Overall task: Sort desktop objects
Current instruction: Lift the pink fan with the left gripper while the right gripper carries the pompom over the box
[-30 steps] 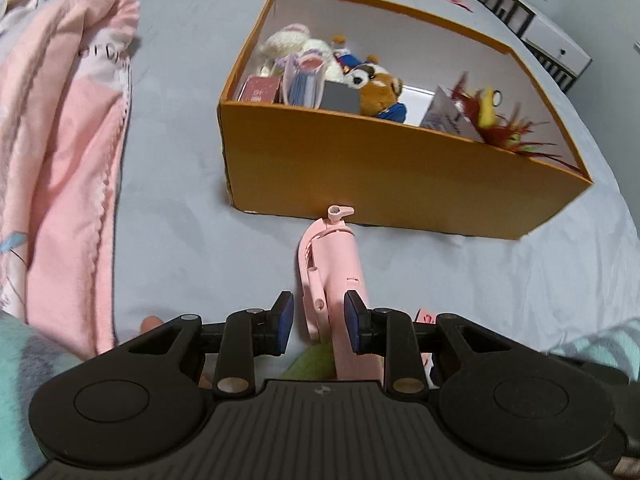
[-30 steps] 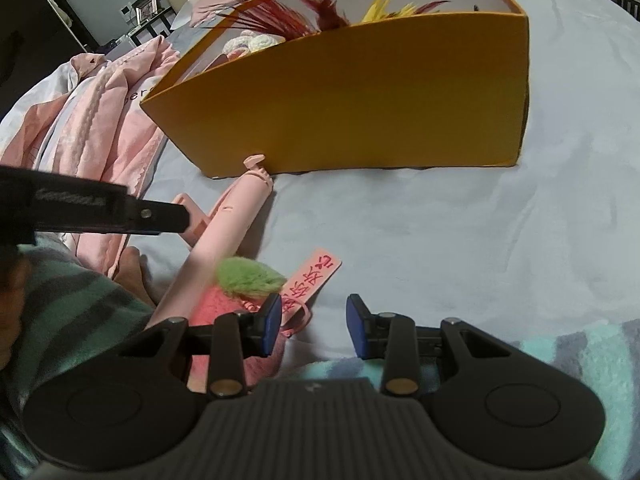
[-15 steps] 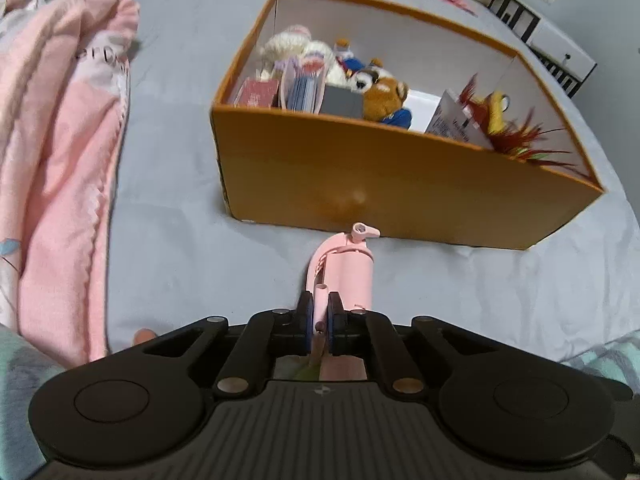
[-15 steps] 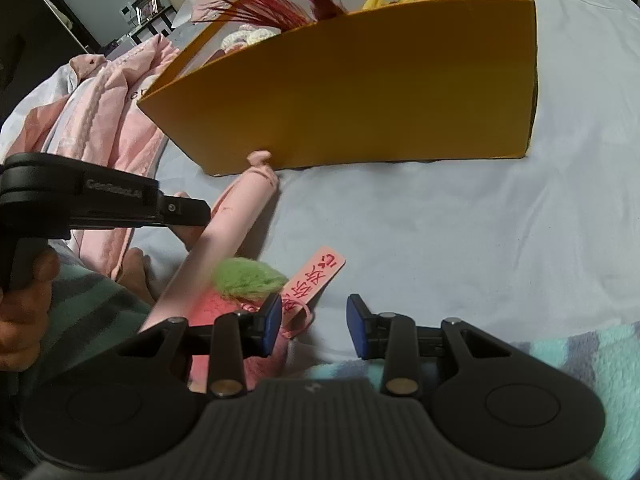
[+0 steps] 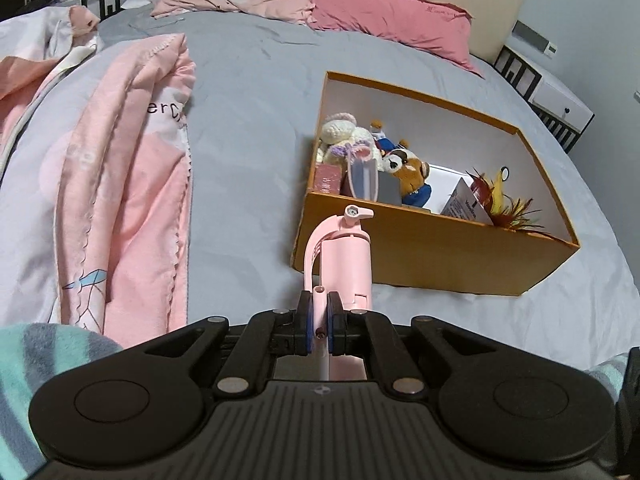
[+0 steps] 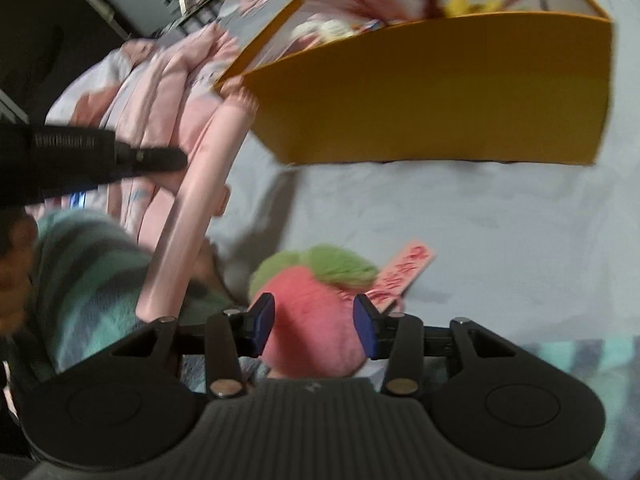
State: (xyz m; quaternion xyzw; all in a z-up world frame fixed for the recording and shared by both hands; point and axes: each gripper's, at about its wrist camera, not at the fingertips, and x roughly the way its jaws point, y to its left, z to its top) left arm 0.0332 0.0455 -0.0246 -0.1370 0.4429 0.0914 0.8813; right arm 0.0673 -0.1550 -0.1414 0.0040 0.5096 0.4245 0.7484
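My left gripper (image 5: 319, 323) is shut on the side clip of a pink selfie stick (image 5: 346, 264) and holds it lifted off the bed, its tip level with the near wall of the orange box (image 5: 436, 252). The stick also shows in the right wrist view (image 6: 188, 216), tilted toward the orange box (image 6: 440, 92). My right gripper (image 6: 314, 326) is open, with a pink plush radish with green top (image 6: 312, 300) between its fingers. A pink tag (image 6: 402, 274) lies beside the plush.
The box holds plush toys (image 5: 352, 140), a teddy bear (image 5: 410, 170), cards and feathers (image 5: 508, 204). A pink quilt (image 5: 120, 184) lies bunched on the left of the grey bed. Pillows (image 5: 384, 20) are at the head.
My left gripper closed on the selfie stick and lifted it up. My right gripper moved left so that the plush radish sits between its open fingers.
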